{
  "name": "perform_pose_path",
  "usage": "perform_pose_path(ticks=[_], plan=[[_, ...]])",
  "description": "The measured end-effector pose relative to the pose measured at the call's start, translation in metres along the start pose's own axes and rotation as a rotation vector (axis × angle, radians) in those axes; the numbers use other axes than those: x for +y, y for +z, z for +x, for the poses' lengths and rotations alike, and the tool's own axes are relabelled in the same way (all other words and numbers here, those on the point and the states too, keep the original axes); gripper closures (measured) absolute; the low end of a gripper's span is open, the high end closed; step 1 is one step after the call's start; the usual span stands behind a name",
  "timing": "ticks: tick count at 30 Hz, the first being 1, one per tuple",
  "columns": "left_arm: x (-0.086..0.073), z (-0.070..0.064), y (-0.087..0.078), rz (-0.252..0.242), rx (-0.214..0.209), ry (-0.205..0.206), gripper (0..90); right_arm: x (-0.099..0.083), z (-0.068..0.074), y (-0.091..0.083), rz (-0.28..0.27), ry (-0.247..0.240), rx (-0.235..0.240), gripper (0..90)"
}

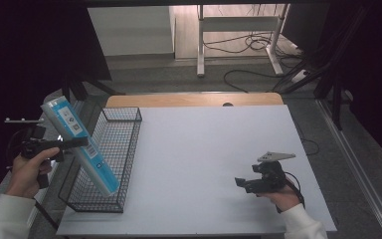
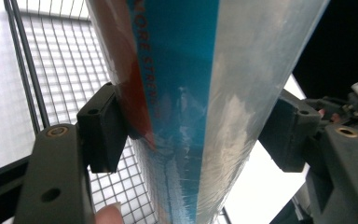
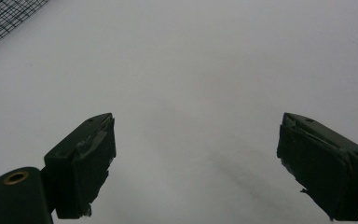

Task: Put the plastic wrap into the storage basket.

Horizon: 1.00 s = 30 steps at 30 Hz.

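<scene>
Dark curtains flank a grey floor (image 1: 179, 74) strewn with cables (image 1: 248, 42).

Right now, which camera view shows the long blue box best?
The high view: the whole long blue box shows there, tilted over the wire basket, clamped by the left tongs. The left gripper view gives a close-up of its middle.

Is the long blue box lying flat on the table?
No, the left gripper holds the blue box up, tilted, with its lower end down in the wire basket.
</scene>
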State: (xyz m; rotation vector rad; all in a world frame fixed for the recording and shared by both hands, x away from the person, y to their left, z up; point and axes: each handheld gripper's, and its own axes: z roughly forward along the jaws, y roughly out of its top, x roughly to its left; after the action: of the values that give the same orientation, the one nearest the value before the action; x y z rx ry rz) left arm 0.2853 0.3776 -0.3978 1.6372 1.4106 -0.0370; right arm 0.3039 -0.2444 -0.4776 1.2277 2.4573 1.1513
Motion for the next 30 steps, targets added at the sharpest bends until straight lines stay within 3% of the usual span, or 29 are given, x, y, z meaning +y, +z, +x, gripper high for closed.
perform_pose_path(ticks=[6, 10, 18, 24, 25, 27, 30], plan=[[-0.003, 0.003, 0.026, 0.068, 0.041, -0.001, 32.0, 0.0, 0.0, 0.0, 0.001, -0.001, -0.014, 11.7], [0.0, 0.006, 0.037, 0.065, 0.043, -0.025, 31.9, 0.0, -0.001, 0.0, -0.006, 0.008, -0.022, 11.7], [0.011, 0.012, 0.062, 0.065, 0.089, -0.087, 31.7, -0.001, 0.0, 0.002, 0.006, 0.003, -0.024, 11.7], [0.02, 0.023, 0.092, 0.086, 0.153, -0.169, 31.3, -0.001, -0.001, 0.002, 0.005, 0.012, -0.031, 11.7], [0.02, 0.023, 0.092, 0.086, 0.153, -0.169, 31.3, -0.001, -0.001, 0.002, 0.005, 0.012, -0.031, 11.7], [0.023, 0.021, 0.104, 0.109, 0.202, -0.169, 31.0, -0.001, -0.002, 0.002, 0.005, 0.014, -0.032, 11.7], [0.025, 0.018, 0.109, 0.12, 0.238, -0.157, 30.5, -0.001, -0.003, 0.003, 0.007, 0.013, -0.031, 11.7]])
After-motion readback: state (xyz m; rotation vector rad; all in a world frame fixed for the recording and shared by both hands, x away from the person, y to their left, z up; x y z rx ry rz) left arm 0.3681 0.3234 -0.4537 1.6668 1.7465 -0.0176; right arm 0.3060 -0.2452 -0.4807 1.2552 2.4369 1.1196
